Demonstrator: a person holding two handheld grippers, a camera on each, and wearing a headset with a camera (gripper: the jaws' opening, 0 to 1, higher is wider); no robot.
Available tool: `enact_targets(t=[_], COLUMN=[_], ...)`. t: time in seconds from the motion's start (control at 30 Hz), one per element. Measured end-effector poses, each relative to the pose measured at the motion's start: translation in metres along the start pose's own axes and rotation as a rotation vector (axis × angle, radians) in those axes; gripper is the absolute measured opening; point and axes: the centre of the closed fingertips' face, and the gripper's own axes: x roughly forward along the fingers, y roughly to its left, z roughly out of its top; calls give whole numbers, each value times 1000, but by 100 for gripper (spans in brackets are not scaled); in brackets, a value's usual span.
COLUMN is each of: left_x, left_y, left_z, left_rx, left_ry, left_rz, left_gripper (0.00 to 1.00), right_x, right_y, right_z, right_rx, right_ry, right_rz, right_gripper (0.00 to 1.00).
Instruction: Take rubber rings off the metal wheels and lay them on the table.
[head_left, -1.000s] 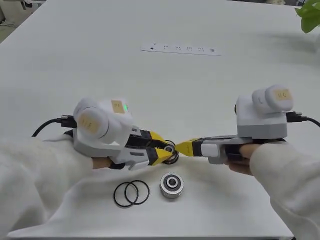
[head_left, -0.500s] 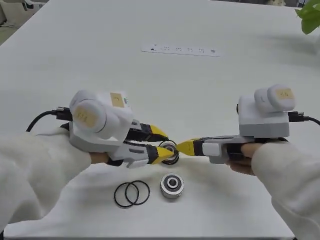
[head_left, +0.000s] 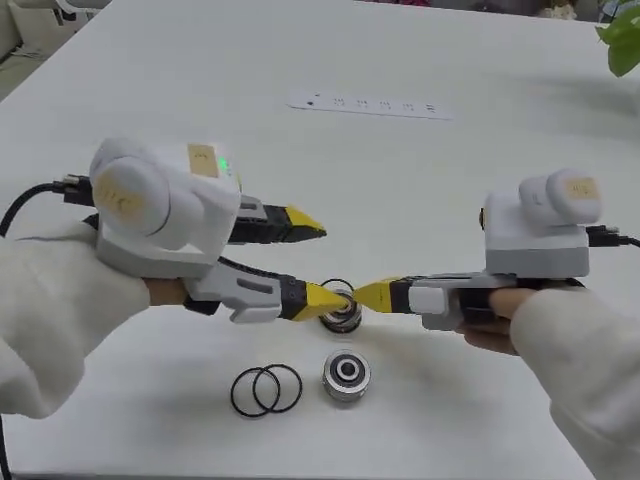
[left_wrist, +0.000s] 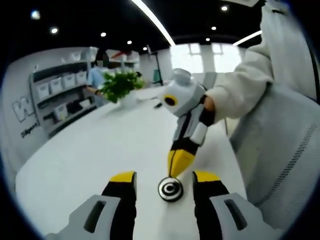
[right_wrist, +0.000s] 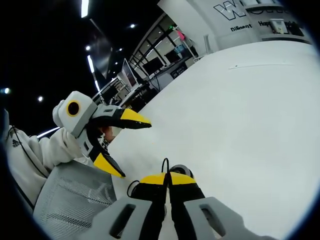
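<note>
A metal wheel (head_left: 342, 312) rests on the white table (head_left: 420, 190); in the left gripper view the wheel (left_wrist: 170, 189) lies on the table just beyond and between my own jaws. My left gripper (head_left: 325, 263) is open, one jaw above the wheel and one beside it. My right gripper (head_left: 364, 293) is shut on a thin black rubber ring (right_wrist: 164, 164) at the wheel's rim. Nearer the front edge a second wheel (head_left: 346, 372) stands beside two loose rubber rings (head_left: 265, 388) that overlap flat on the table.
A white power strip (head_left: 368, 104) lies across the far part of the table. A green plant (head_left: 622, 35) stands at the far right corner. The table's front edge runs just below the loose rings. Shelves (left_wrist: 60, 95) stand beyond the table.
My left gripper has opened and let go of the wheel, and it has lifted and drawn back to the left. The right gripper stays shut at the wheel.
</note>
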Motion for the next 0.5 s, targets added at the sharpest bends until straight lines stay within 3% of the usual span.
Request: enact_targets(t=[0.23, 0.5], left_x=[-11, -26], left_y=[1, 1], left_z=[1, 10], left_rx=[-11, -46], left_ry=[2, -35], left_rz=[6, 22], left_gripper=[61, 68], right_x=[-3, -5], right_y=[3, 7], right_z=[6, 11], right_rx=[8, 28], right_ry=[-22, -45], right_rz=[7, 18], right_gripper=[0, 0])
